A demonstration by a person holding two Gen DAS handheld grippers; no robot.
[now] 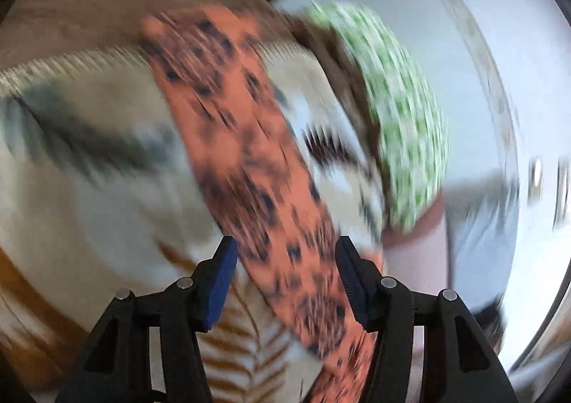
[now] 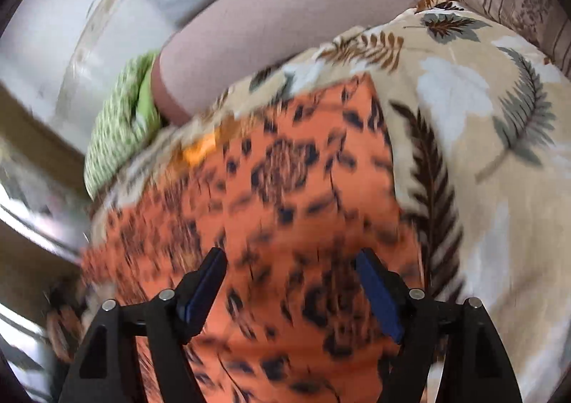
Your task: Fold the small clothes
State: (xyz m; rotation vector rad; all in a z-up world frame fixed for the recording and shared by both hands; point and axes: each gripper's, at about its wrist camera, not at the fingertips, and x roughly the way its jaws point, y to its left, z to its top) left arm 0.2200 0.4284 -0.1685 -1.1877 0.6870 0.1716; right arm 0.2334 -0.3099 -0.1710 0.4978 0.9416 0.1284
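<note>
An orange cloth with dark leopard-like spots (image 1: 246,167) lies as a long folded strip on a leaf-print bedspread (image 1: 89,189). It also shows in the right wrist view (image 2: 285,196), wider and flat. My left gripper (image 1: 285,253) is open, its jaws on either side of the strip's near end, empty. My right gripper (image 2: 291,263) is open above the orange cloth, holding nothing. Both views are motion-blurred.
A green-and-white patterned cloth (image 1: 403,117) lies at the bed's edge, also in the right wrist view (image 2: 121,124). A pinkish pillow (image 2: 271,35) sits behind it. A striped cushion (image 2: 514,3) is at the back right. White floor (image 1: 499,64) lies beyond.
</note>
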